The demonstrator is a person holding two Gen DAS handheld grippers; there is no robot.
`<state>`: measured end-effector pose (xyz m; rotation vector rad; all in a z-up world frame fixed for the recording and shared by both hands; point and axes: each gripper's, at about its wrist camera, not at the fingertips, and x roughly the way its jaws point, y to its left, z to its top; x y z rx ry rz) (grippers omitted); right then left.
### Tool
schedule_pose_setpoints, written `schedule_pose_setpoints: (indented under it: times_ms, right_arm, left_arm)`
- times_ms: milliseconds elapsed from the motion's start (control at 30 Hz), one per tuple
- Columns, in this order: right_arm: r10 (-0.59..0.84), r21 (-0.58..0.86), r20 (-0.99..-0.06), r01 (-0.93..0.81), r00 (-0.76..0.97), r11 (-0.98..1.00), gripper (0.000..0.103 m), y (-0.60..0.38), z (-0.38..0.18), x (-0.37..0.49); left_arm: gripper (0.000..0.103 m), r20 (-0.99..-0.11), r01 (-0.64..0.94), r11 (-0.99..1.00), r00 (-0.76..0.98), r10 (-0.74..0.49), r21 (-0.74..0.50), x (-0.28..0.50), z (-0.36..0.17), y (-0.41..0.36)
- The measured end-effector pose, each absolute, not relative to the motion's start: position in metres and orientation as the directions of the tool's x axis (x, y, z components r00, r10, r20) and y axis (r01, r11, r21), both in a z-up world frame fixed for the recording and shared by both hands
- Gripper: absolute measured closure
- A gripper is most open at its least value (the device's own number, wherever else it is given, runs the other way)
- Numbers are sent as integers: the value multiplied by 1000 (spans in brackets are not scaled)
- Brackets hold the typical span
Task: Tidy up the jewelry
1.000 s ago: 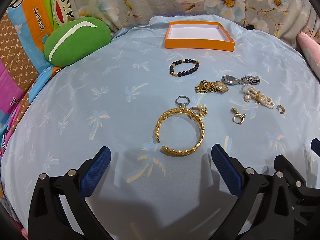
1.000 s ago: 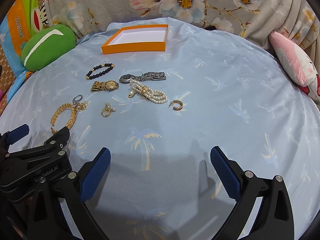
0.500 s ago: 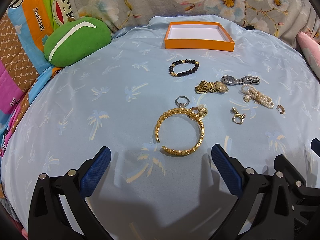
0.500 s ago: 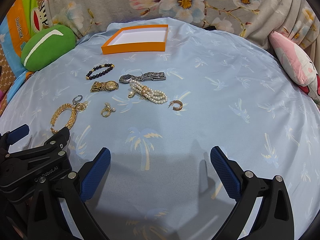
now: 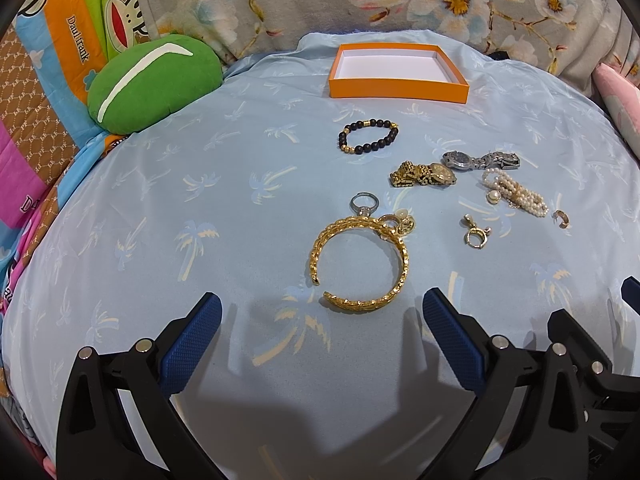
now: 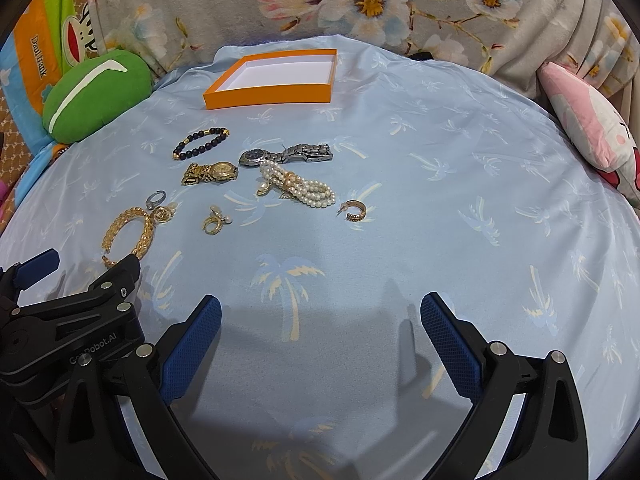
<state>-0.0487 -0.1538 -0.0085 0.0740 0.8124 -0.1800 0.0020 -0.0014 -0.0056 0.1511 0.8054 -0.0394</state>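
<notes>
A: Since nothing has shifted over the last second, is the sorting under way?

B: Not by my reading. The left gripper [image 5: 320, 336] hangs as before, jaws spread, just short of the gold cuff bangle [image 5: 360, 262]; the orange box [image 5: 398, 72] stands empty at the far edge.

A: And further right?

B: Black bead bracelet [image 6: 201, 143], gold watch [image 6: 210, 173], silver watch [image 6: 285, 154], pearl strands [image 6: 298, 188], hoop earring [image 6: 354, 211], all loose on the blue sheet [image 6: 440, 220]. The right gripper [image 6: 320, 340] is spread too, holding nothing.
</notes>
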Motion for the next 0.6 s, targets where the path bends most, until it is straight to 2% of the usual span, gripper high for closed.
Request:
schedule_pose_setpoints:
  times_ms: [300,600]
  right_arm:
    - [-54,58,-724,138,687,989,5,-157,-6,-49]
    - [-46,20,-701,84,712,996,5,-165,3,-35]
  left_arm:
    - [5,-740,71,996,672,-13,47,1,-6,17]
    - [5,-754,14,1000,657,-7,2,7,-2,51]
